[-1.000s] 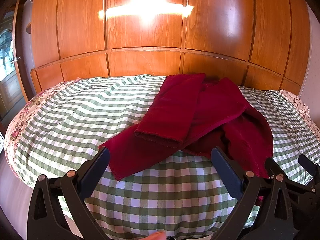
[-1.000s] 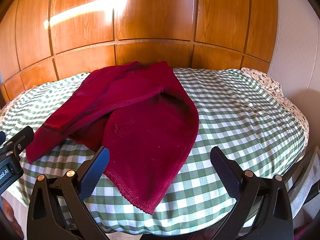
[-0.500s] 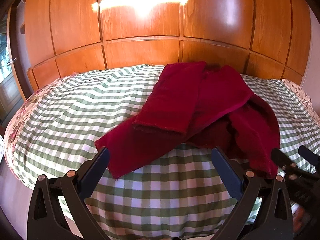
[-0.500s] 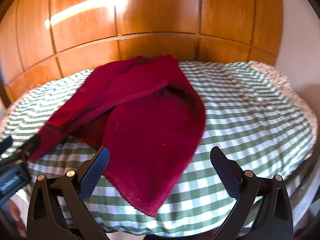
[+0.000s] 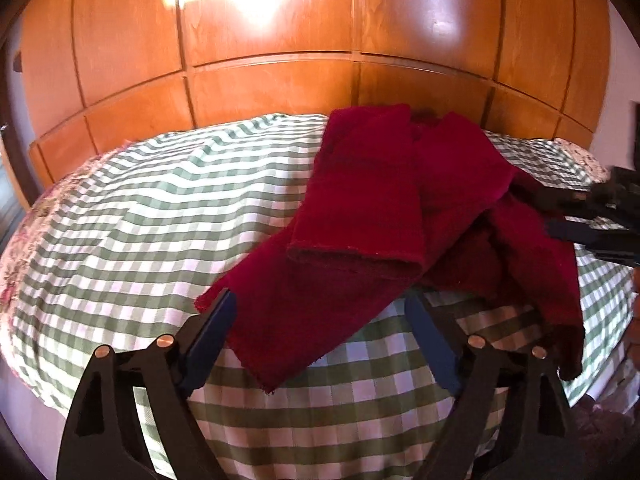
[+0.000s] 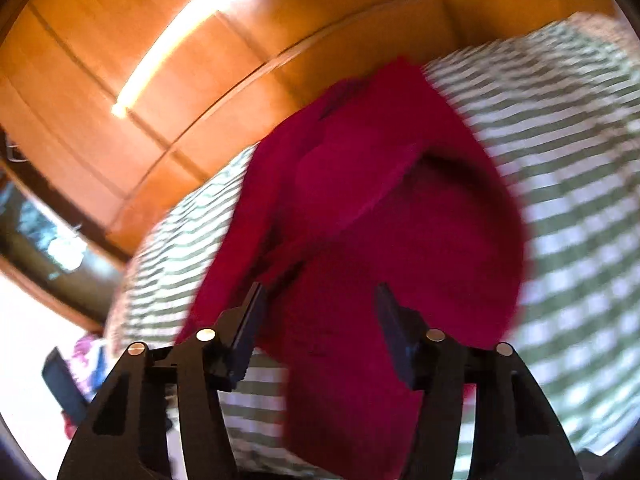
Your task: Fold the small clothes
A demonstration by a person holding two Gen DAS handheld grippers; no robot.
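A dark red fleece garment (image 5: 372, 216) lies rumpled on the green-and-white checked bed (image 5: 160, 220), one long flap folded over its middle. My left gripper (image 5: 320, 320) is open and empty, its fingers straddling the garment's near left corner. My right gripper (image 6: 318, 312) is open, tilted, and low over the garment (image 6: 380, 220); its view is blurred by motion. In the left wrist view the right gripper (image 5: 592, 216) reaches in from the right edge over the garment's right side.
A wooden panelled headboard wall (image 5: 280, 60) stands behind the bed. Floral bedding (image 5: 24, 240) shows at the bed's left edge. A window or glass door (image 6: 44, 232) is at the left in the right wrist view.
My right gripper has swung in, tilted and narrowed its opening over the garment's right side. My left gripper has moved closer to the near corner. The garment lies as before.
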